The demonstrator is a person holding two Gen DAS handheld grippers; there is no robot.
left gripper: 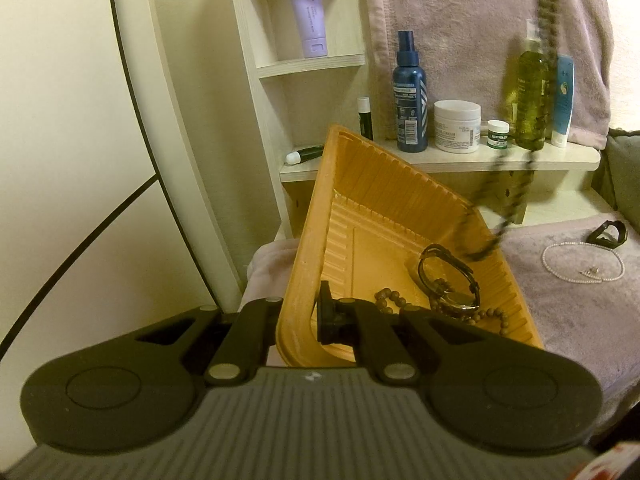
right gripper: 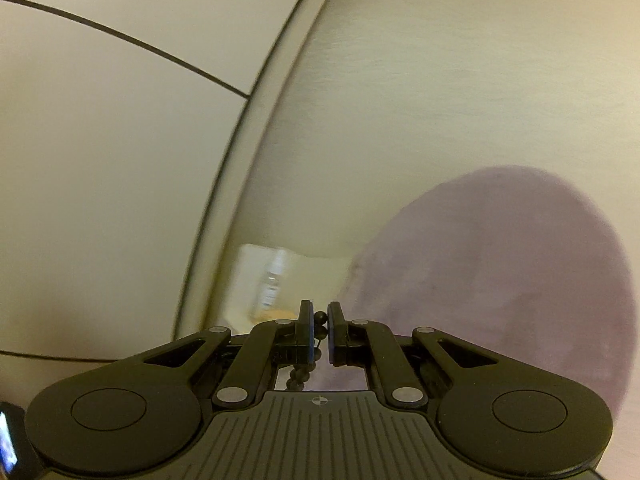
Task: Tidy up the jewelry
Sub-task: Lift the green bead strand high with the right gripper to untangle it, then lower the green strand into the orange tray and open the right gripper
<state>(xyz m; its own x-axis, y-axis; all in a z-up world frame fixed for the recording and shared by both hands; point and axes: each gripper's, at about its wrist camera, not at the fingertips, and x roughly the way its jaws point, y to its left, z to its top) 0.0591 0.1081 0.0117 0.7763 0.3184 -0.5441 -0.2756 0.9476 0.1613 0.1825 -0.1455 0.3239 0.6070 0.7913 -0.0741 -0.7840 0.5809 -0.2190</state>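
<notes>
In the left wrist view my left gripper [left gripper: 301, 314] is shut on the near rim of an orange ribbed tray [left gripper: 360, 184], which sits tilted. Inside the tray lie a wristwatch [left gripper: 448, 280] and a brown bead bracelet [left gripper: 394, 300]. A long black bead necklace [left gripper: 545, 60] hangs blurred from above, its lower end [left gripper: 486, 246] over the tray's right edge. In the right wrist view my right gripper [right gripper: 320, 322] is shut on these black beads [right gripper: 320, 317], with more of the strand [right gripper: 298, 378] hanging below. A pearl necklace [left gripper: 582, 262] lies on the mauve towel at right.
A small silver piece [left gripper: 592, 270] and a black band [left gripper: 608, 233] also lie on the towel [left gripper: 560, 320]. A pale shelf unit [left gripper: 440, 158] behind holds a blue spray bottle [left gripper: 411, 92], a white jar [left gripper: 457, 126], a green bottle [left gripper: 531, 96] and tubes.
</notes>
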